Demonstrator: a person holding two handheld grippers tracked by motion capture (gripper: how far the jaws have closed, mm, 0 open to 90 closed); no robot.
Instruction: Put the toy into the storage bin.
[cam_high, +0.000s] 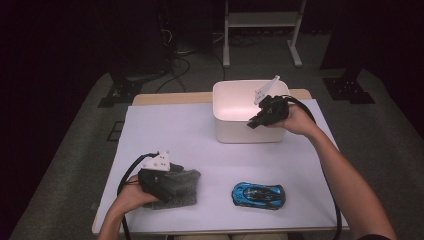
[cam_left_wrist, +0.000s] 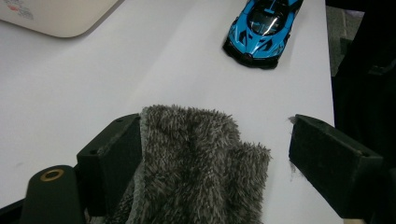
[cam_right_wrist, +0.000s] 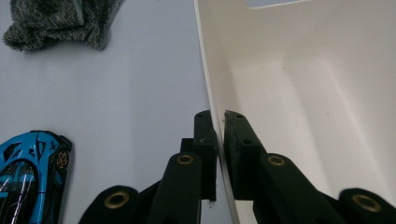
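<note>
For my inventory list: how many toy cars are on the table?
1. The car lies near the table's front edge, right of the cloth; the bin looks empty.

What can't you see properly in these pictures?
- Bin floor: in the high view the right tongs and the hand cover part of it.
- Cloth: in the high view the left tongs sit over its left side; the left gripper view's bottom edge cuts it off.
- Car: the right gripper view's edges cut it off.
- Room behind the table: too dark in the high view.
</note>
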